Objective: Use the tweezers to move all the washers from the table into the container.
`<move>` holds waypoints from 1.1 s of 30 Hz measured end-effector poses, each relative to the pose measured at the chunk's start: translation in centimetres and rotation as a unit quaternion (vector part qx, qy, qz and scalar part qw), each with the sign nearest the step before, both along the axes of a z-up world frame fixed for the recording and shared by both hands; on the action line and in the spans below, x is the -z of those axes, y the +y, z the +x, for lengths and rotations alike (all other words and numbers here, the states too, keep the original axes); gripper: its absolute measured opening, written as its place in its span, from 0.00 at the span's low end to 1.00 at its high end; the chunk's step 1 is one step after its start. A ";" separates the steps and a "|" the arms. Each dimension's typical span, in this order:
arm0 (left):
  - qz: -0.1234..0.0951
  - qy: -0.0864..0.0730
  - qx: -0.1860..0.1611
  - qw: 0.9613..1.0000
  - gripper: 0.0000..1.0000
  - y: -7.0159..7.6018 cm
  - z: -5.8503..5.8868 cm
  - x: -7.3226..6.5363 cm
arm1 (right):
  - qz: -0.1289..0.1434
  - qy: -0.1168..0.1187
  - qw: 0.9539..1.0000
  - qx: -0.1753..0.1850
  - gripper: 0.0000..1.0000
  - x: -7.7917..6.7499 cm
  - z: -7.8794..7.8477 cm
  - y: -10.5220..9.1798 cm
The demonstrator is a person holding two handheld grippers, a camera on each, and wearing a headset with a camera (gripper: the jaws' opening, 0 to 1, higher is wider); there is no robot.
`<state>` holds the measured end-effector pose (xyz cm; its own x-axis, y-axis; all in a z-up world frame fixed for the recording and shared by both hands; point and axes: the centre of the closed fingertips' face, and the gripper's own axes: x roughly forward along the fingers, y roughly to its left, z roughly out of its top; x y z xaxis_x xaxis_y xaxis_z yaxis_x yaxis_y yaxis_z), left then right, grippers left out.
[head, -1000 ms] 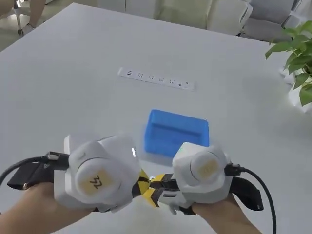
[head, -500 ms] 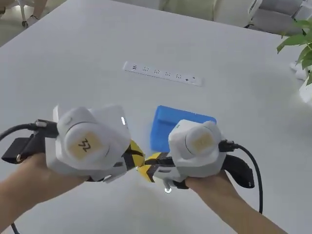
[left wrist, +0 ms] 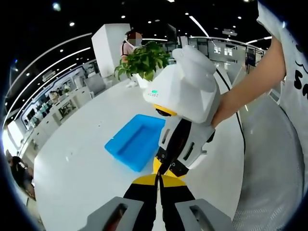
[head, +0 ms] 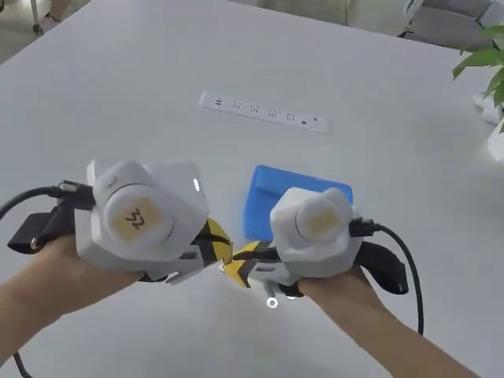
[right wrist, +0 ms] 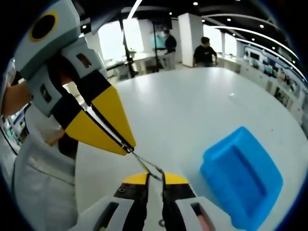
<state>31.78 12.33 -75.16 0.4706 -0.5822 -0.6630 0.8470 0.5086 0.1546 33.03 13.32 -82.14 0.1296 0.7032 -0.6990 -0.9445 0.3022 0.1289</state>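
Thin metal tweezers (right wrist: 144,163) bridge the two grippers, which face each other tip to tip over the near part of the white table (head: 142,94). My left gripper (head: 219,250) is shut on one end. My right gripper (head: 242,272) is shut on the other end, with its yellow tips (right wrist: 155,179) pressed together around it. A small metal washer (head: 272,303) lies on the table just below the right gripper. The blue container (head: 291,195) sits right behind both grippers; it is also in the left gripper view (left wrist: 137,142) and the right gripper view (right wrist: 243,175), and it looks empty.
A white power strip (head: 264,113) lies across the table beyond the container. A potted plant (head: 484,63) stands at the right edge. Chairs stand past the far edge, and people are in the distant room (right wrist: 204,50).
The head camera has tilted, so the picture has shifted. Both grippers stay tip to tip. The washer under the right gripper has come into sight.
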 end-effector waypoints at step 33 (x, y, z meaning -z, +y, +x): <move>0.007 -0.025 -0.006 1.000 0.00 1.4 2.3 -1.2 | -0.016 -0.058 0.998 -0.037 0.11 -2.0 0.4 0.0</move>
